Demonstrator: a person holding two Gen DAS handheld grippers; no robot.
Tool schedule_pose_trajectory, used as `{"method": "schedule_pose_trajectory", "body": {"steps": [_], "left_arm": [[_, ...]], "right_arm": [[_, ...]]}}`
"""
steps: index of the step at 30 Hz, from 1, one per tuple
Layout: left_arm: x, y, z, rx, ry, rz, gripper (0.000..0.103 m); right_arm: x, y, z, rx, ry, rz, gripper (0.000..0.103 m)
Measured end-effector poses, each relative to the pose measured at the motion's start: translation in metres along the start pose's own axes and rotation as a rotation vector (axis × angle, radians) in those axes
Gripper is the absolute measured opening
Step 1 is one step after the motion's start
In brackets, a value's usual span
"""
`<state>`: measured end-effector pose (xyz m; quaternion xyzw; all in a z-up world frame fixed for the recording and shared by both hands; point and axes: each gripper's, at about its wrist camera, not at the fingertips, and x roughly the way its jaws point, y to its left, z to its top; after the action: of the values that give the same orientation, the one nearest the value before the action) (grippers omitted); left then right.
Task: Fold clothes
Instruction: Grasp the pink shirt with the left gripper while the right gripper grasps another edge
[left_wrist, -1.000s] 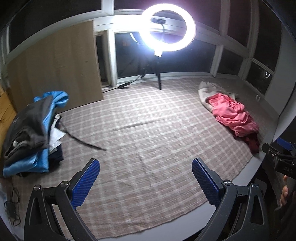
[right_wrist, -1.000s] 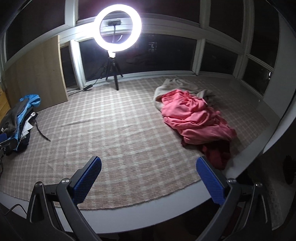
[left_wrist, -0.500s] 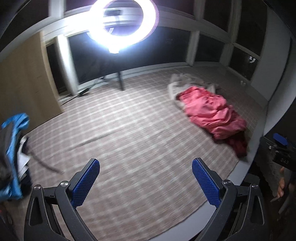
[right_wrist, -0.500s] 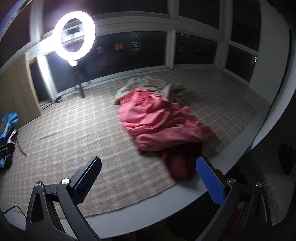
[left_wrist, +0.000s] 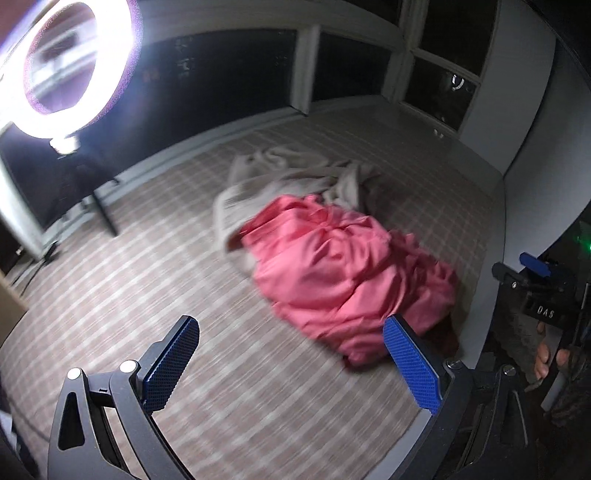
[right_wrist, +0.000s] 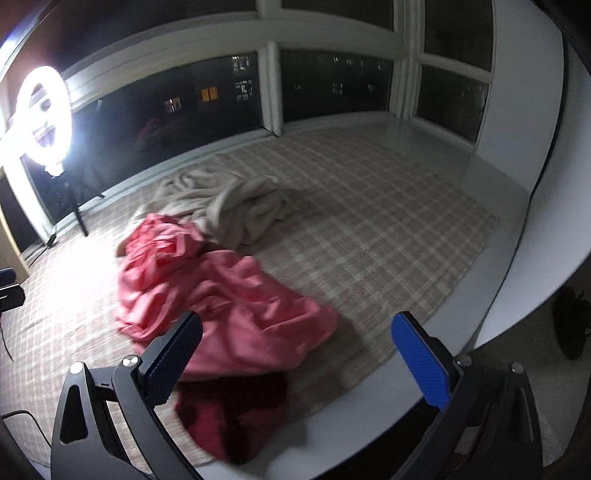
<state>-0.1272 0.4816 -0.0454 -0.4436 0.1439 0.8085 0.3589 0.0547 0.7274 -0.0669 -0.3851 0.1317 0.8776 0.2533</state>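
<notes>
Edges: plaid mat (left_wrist: 155, 280) covers most of the white surface (right_wrist: 491, 236); bare white strip runs along the near and right rim; pile sits near the front edge of the mat.
Room: wide bare mat to the left of the pile in my left view; bare mat to the right and behind the pile in my right view.
Clothes: pink garment (left_wrist: 343, 273) crumpled on the mat, beige garment (left_wrist: 295, 177) bunched just behind and touching it, dark red cloth (right_wrist: 229, 413) poking out under the pink at the near edge.
Left fingers: my left gripper (left_wrist: 291, 365) spread wide, blue pads (left_wrist: 170, 363) holding nothing, touching nothing; right pad overlaps the pink hem in view only.
Right fingers: my right gripper (right_wrist: 295, 362) spread wide, empty; left pad sits in front of pink cloth, contact not clear.
Pose: both held above the near rim, angled down at the pile; my right gripper visible at the right margin of left view, hand (left_wrist: 550, 354) wrapped on it.
Background: ring light (left_wrist: 70, 70) on tripod at far left, dark windows (right_wrist: 332, 88) behind.
</notes>
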Motion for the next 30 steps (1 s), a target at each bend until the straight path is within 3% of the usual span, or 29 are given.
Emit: {"method": "schedule_pose_trajectory", "body": {"steps": [10,15,18,20,21,23,24,25,27,28,30], "left_arm": [[0.102,-0.049,0.041,0.065,0.146,-0.060,0.099],[0.133,-0.058,0.044,0.096,0.203,-0.056,0.092],[0.142,-0.059,0.044,0.106,0.214,-0.051,0.075],[0.145,-0.057,0.044,0.110,0.217,-0.062,0.047],[0.145,-0.056,0.044,0.110,0.216,-0.076,0.040],[0.141,-0.051,0.044,0.103,0.206,-0.112,0.012],[0.139,-0.048,0.044,0.099,0.200,-0.130,0.011],[0.137,-0.045,0.044,0.096,0.195,-0.148,0.009],[0.130,-0.039,0.047,0.086,0.174,-0.165,0.007],[0.123,-0.036,0.049,0.076,0.165,-0.170,0.007],[0.108,-0.027,0.052,0.060,0.137,-0.173,0.007]], "right_arm": [[0.072,-0.008,-0.001,-0.024,0.139,0.103,0.103],[0.097,-0.002,-0.005,-0.003,0.179,0.138,0.103],[0.109,0.001,-0.007,0.017,0.201,0.170,0.103],[0.118,0.001,-0.007,0.040,0.218,0.204,0.103],[0.123,0.001,-0.007,0.051,0.226,0.221,0.097],[0.127,0.000,-0.006,0.089,0.228,0.269,0.063],[0.129,0.000,-0.004,0.108,0.228,0.299,0.034],[0.130,-0.001,-0.003,0.120,0.231,0.325,0.021],[0.127,-0.001,0.001,0.125,0.219,0.341,0.016],[0.124,-0.001,0.002,0.122,0.208,0.338,0.007],[0.119,-0.001,0.006,0.117,0.187,0.334,0.006]]}}
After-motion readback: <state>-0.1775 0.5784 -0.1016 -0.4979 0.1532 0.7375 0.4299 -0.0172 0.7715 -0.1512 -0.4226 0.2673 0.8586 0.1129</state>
